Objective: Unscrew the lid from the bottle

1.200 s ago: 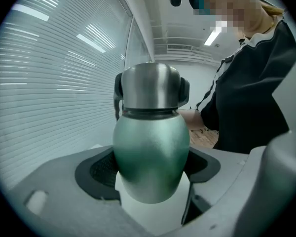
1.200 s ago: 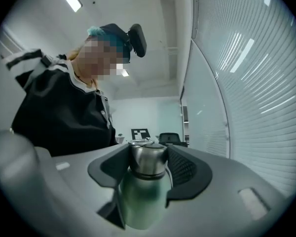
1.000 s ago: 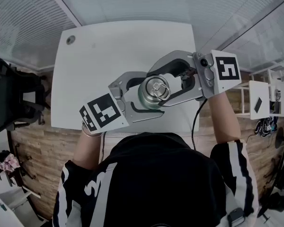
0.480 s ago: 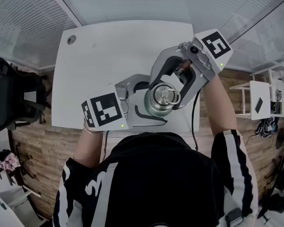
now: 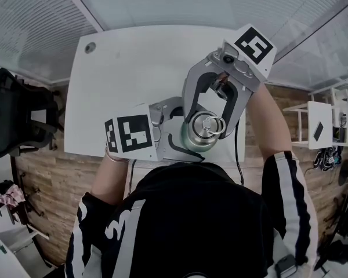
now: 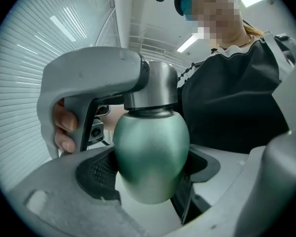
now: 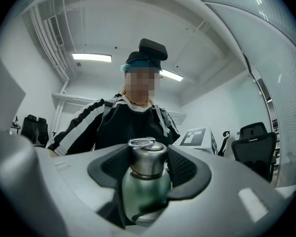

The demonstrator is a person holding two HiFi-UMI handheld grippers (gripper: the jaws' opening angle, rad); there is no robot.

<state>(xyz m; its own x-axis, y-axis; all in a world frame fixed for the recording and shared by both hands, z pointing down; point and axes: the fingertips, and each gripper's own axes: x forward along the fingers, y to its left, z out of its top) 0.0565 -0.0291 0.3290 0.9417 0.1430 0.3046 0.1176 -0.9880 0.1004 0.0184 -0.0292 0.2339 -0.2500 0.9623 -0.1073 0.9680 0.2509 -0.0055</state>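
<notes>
Tongs both engaged. With the left tongs [image 6: 149, 177], clamping the belly of the green, egg-shaped metal bottle [image 7: 144, 195] between dark ribbed pads [image 6: 96, 169]. With the right tongs [image 7: 148, 168], closed from above round the brushed-steel screw lid [image 5: 207, 125], gripping its sides just under the wire ring [image 7: 141, 141] on top. Holding the bottle upright at the near edge of the white worktop [image 5: 133, 68], close in front of the person's black striped jacket [image 5: 185, 213]. Cannot tell whether its base rests on the surface or hangs just over it. No gap visible between lid and neck, so judged mid-unscrewing, with the lid not yet free.

Could go wrong in several ways:

- Might spin the whole bottle instead of the lid, given a smooth rounded belly with little for the left pads to bite on. Would gain nothing from any turn that way.
- Might slip round the steel lid without turning it, if gripping too lightly on that polished wall.
- Could tip or drop the bottle off the near edge, being so close to it, should the left grip loosen while twisting.
- Might strain the thread by pulling sideways rather than turning about the neck's own line.
- May fling the lid free on the last turn if lifting while twisting. Better to turn level and lift only once loose.
</notes>
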